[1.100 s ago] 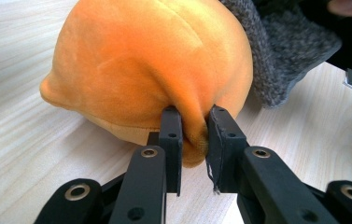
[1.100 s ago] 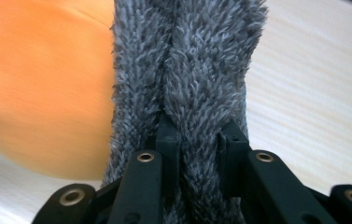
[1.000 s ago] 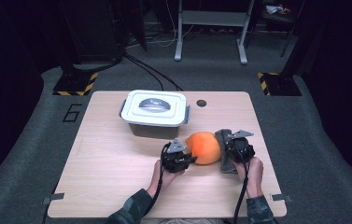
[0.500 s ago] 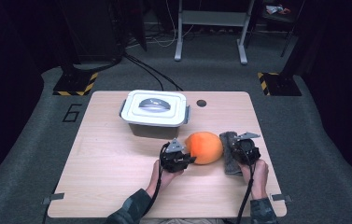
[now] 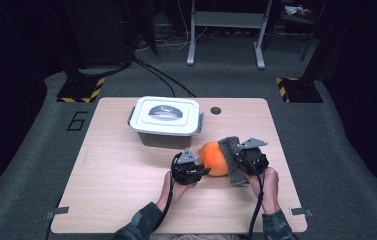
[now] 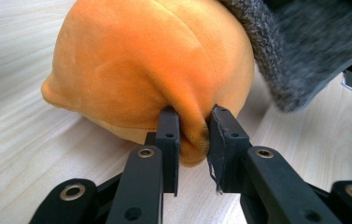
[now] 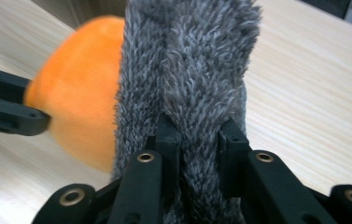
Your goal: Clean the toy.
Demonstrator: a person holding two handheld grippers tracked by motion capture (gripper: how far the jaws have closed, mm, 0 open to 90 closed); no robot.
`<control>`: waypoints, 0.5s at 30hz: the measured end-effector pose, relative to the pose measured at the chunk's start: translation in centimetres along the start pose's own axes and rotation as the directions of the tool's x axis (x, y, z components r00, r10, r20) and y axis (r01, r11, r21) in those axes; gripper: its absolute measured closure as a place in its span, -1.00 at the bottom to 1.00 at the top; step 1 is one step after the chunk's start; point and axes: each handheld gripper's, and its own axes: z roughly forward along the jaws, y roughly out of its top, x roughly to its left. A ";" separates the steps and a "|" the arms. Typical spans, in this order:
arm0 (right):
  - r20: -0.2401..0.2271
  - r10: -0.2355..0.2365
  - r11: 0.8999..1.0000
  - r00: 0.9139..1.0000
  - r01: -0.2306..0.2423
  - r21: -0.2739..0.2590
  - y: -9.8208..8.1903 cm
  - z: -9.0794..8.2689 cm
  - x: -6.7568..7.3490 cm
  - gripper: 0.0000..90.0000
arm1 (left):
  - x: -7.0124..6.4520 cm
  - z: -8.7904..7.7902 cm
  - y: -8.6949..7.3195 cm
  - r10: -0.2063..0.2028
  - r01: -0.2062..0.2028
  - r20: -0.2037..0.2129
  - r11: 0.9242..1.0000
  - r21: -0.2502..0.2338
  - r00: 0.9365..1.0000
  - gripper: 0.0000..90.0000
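Note:
An orange plush ball [image 5: 215,157] lies on the wooden table [image 5: 116,200], right of centre. A grey fuzzy cloth [image 5: 232,161] wraps its right side. My left gripper [image 5: 203,171] comes in from the left and pinches a fold of the orange plush [image 6: 150,65] between its jaws [image 6: 193,119]. These jaws have just eased open slightly, with the fold still between them. My right gripper [image 5: 237,161] is shut on the grey cloth [image 7: 187,70], which bulges up between its jaws [image 7: 194,123]. The left gripper [image 7: 10,112] also shows beside the orange plush [image 7: 75,112].
A white lidded box [image 5: 165,117] with a grey handle stands behind the ball, toward the table's back. A small dark hole [image 5: 216,110] sits in the tabletop to its right. Both hands rest near the table's front edge.
My right gripper has risen a little with the grey cloth, which now stands up along the ball's right side. The left gripper has stayed put on the orange plush.

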 end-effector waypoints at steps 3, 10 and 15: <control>-0.001 0.011 1.000 1.000 -0.011 -0.005 -0.3 0.6 -0.3 0.66 | 0.1 -0.1 0.0 0.008 -0.008 0.000 1.000 -0.002 1.000 0.58; 0.000 0.016 1.000 1.000 -0.016 -0.005 -0.2 0.8 -0.6 0.66 | 0.0 -0.5 0.1 0.024 -0.024 -0.026 1.000 -0.001 0.999 0.30; -0.006 0.013 1.000 1.000 -0.013 -0.008 0.0 1.1 -0.9 0.66 | -0.2 -0.7 0.2 0.079 -0.078 -0.081 0.997 0.022 0.994 -0.04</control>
